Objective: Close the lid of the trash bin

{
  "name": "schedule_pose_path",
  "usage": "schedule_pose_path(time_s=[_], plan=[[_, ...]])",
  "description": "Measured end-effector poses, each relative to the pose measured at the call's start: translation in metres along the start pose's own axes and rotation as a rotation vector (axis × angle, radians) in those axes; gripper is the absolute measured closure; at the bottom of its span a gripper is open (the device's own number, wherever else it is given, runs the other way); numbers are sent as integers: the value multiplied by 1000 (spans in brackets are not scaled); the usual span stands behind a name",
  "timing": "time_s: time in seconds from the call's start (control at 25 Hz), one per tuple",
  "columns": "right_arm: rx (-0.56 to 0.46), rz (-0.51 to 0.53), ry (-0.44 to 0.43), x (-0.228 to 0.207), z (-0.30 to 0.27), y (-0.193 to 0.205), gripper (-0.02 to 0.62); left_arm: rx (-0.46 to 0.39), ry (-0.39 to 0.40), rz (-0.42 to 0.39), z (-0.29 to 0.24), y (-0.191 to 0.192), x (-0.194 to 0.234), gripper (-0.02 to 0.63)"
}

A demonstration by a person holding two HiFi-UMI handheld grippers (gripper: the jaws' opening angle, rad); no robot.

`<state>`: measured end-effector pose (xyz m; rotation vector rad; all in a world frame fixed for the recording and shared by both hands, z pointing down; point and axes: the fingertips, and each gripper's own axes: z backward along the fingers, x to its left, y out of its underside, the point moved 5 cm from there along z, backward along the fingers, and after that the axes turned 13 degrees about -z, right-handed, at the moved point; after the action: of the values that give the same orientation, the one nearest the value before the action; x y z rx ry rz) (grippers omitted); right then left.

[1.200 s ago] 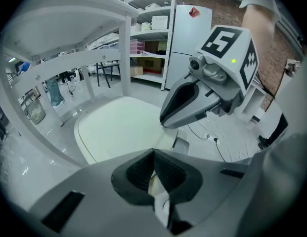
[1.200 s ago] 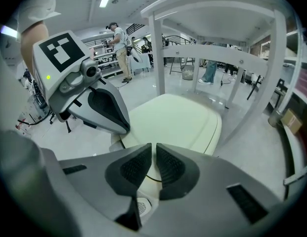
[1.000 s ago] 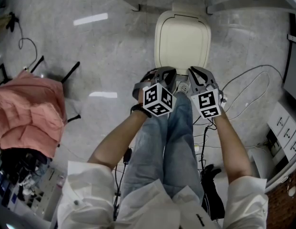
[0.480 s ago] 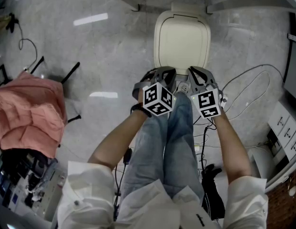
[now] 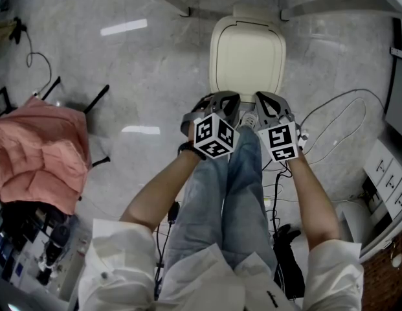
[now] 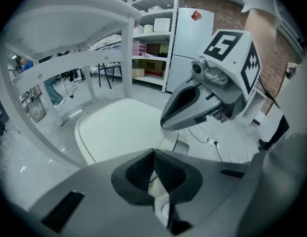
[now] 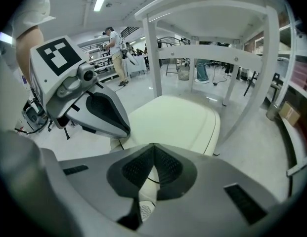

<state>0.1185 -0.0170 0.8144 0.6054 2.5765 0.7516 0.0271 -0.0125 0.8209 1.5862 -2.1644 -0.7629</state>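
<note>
The trash bin [image 5: 247,57] stands on the pale stone floor [image 5: 142,57] at the top middle of the head view, its cream lid [image 5: 246,41] lying flat down over it, so the bin's body under the lid is hidden from above. It sits beneath a white table frame [image 7: 154,58], whose legs rise on either side of it and whose top rail crosses above it in both gripper views. The left gripper [image 5: 221,105] and the right gripper [image 5: 268,107] hang side by side over the bin's near edge and cover it; whether either tip touches the lid cannot be told. Each gripper's own view shows its ribbed pads pressed together with nothing between them. The person's jeans [image 5: 233,199] run down from just below the grippers, and loose cables [image 5: 276,185] trail over the floor to the right of them. Well apart at the left, a salmon cloth [image 5: 39,154] is draped beside a black chair [image 5: 94,99]; a white drawer unit [image 5: 388,180] is cut off by the right edge. Behind the bin, the left gripper view shows stocked shelves [image 6: 153,33] and a tall white cabinet [image 6: 190,48]; the right gripper view shows a distant person [image 7: 113,46], too small to make out further.
</note>
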Motion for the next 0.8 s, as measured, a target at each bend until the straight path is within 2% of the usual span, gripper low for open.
schedule_pose_path(time_s=[0.16,0.4,0.52,0.68,0.8], plan=[[-37,-86,0,-1,8,-8,577,-33,-26,8,7,-7,3,581],[-93,-219,23,-5,23,-16,577,-80,-60,81,20,-17,12,581],[-117,-250,41,-3,36,-23,577,-93,-71,114,31,-23,12,581],[-147,-271,54,2,55,-37,577,-112,-93,108,49,-37,10,581],[-178,-297,52,9,71,-49,578,-139,-109,157,65,-46,10,581]])
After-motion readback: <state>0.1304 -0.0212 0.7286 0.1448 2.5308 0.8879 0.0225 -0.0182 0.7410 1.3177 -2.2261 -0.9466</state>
